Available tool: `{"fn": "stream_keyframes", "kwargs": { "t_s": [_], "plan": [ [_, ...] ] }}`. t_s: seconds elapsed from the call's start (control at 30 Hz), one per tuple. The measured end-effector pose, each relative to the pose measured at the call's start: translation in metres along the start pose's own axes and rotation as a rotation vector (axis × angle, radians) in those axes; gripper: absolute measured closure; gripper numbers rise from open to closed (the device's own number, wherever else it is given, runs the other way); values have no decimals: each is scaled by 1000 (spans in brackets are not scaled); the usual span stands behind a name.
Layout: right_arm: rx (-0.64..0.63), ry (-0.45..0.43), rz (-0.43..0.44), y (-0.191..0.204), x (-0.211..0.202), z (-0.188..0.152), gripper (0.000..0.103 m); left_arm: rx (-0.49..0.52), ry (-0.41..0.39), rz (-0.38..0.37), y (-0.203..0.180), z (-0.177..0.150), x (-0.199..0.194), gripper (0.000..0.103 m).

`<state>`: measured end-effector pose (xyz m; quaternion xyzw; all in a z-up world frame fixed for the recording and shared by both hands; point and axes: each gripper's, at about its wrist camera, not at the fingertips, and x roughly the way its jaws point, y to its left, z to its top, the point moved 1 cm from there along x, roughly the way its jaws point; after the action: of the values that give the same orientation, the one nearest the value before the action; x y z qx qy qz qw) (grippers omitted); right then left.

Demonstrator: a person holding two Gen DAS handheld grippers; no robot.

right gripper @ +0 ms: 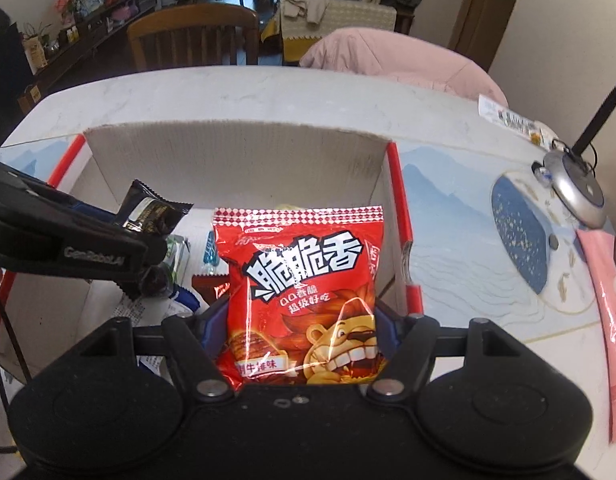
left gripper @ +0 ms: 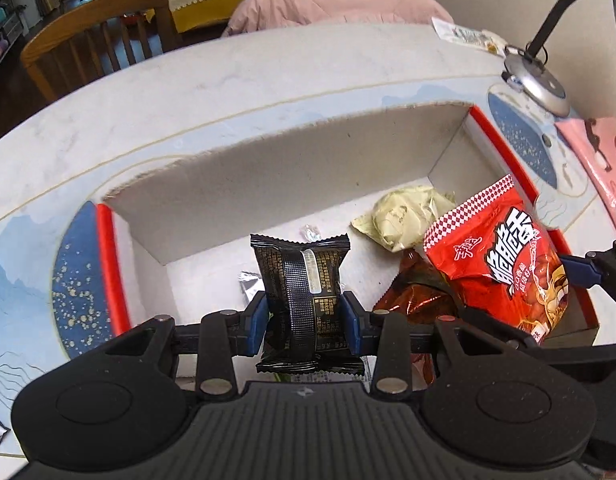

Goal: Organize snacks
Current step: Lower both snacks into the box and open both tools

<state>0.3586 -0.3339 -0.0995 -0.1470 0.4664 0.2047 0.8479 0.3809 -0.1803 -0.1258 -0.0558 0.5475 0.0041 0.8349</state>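
My left gripper is shut on a black snack packet and holds it upright over the open cardboard box with red edges. My right gripper is shut on a red snack bag with a cartoon lion, low over the box's right side. In the left wrist view the red bag hangs just right of the black packet. In the right wrist view the black packet shows at the left, over the box.
Inside the box lie a pale green packet, a red-brown wrapper and small wrappers. A lamp base and a pink packet sit on the table to the right. A wooden chair and a pink cover stand behind.
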Motion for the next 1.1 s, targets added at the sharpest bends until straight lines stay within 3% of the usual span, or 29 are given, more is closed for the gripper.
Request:
{"fn": "stream_keyframes", "kwargs": {
  "t_s": [0.43, 0.83, 1.1],
  "plan": [
    [-14, 28, -7, 1, 10, -5, 30, 13, 70, -9, -9, 4, 15, 65],
    [7, -12, -2, 2, -4, -6, 20, 7, 11, -42, -7, -2, -8, 49],
    [33, -65, 12, 6, -33, -7, 20, -2, -46, -78, 0, -12, -37, 49]
  ]
}}
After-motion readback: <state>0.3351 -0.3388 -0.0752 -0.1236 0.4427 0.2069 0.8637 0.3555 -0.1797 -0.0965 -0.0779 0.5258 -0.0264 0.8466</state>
